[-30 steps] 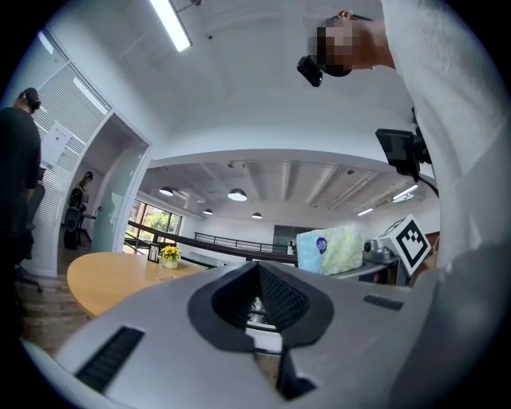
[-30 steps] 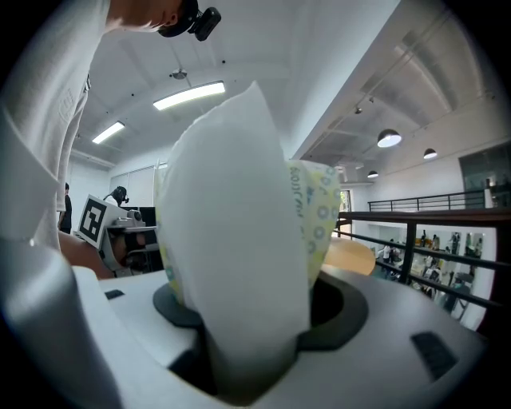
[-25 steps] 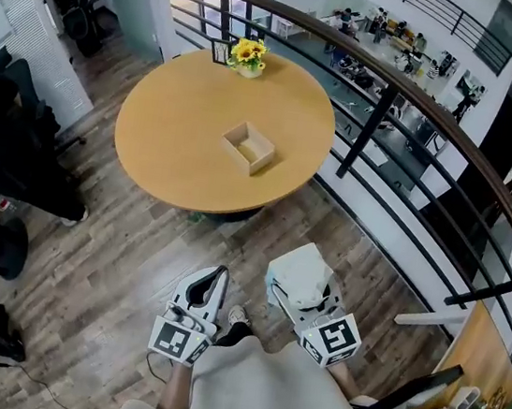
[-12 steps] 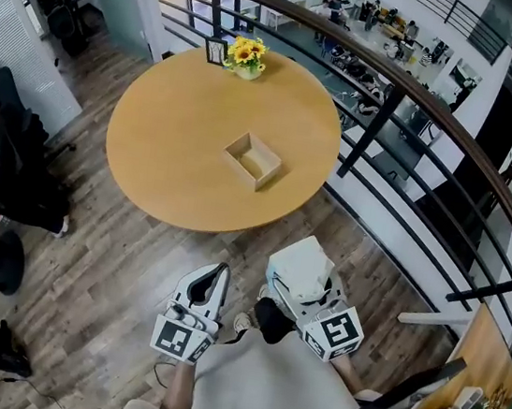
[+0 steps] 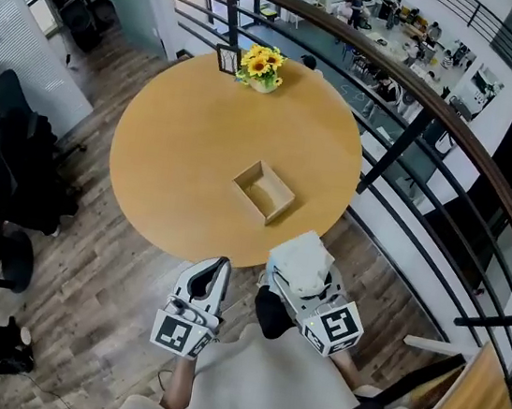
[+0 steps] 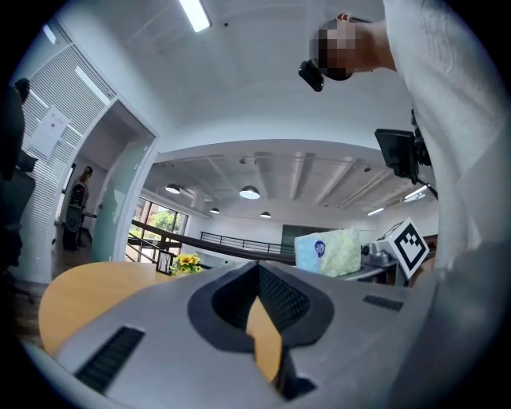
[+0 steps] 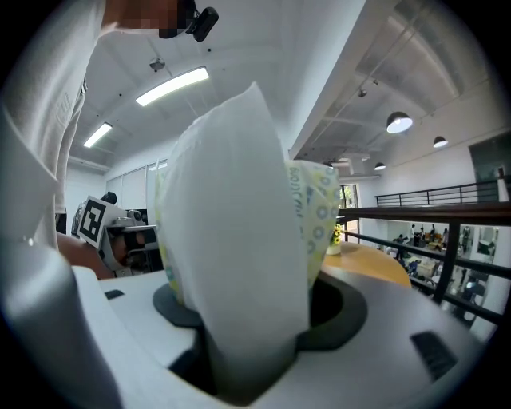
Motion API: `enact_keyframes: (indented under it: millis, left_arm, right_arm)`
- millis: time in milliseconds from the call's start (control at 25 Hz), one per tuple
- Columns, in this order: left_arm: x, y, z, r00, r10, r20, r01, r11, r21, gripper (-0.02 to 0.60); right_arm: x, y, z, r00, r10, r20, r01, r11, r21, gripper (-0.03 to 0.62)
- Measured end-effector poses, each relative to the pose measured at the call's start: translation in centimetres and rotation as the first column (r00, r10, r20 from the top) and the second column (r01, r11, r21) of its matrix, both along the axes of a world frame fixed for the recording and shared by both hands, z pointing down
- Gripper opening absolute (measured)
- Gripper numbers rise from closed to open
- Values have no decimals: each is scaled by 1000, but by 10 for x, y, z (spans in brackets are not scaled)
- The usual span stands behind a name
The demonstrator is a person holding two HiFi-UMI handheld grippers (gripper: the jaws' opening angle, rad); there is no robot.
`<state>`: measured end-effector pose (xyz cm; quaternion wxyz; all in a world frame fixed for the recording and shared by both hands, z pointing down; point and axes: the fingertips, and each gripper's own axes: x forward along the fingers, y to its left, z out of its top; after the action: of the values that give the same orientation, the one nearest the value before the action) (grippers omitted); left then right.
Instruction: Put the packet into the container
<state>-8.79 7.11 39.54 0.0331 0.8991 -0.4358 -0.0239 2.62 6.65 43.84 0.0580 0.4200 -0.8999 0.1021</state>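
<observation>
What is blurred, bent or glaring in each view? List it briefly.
Head view: sharp and evenly lit, but the wide lens bows the railing. Left gripper view: fisheye with dark corners; ceiling lamps blown white. Right gripper view: the packet is too close, soft, and blocks the middle.

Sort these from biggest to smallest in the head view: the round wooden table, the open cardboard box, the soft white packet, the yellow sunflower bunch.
1. Round wooden table
2. Soft white packet and open cardboard box: alike, and the packet is nearer the camera, so unranked.
3. Yellow sunflower bunch
</observation>
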Motion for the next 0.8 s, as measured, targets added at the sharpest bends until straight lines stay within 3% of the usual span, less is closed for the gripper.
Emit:
enact_keyframes:
  millis: [320,800]
  left_arm:
    - [18,-99,-15,998,-68,11,68,998,-8,5]
    - [5,-133,-18,990,-139,30,141,988,-62,5]
  right_arm:
    - [26,-99,-9,998,-50,23,50,999,-11,287]
    - [16,-141,-6,995,-100,20,102,992,-69,287]
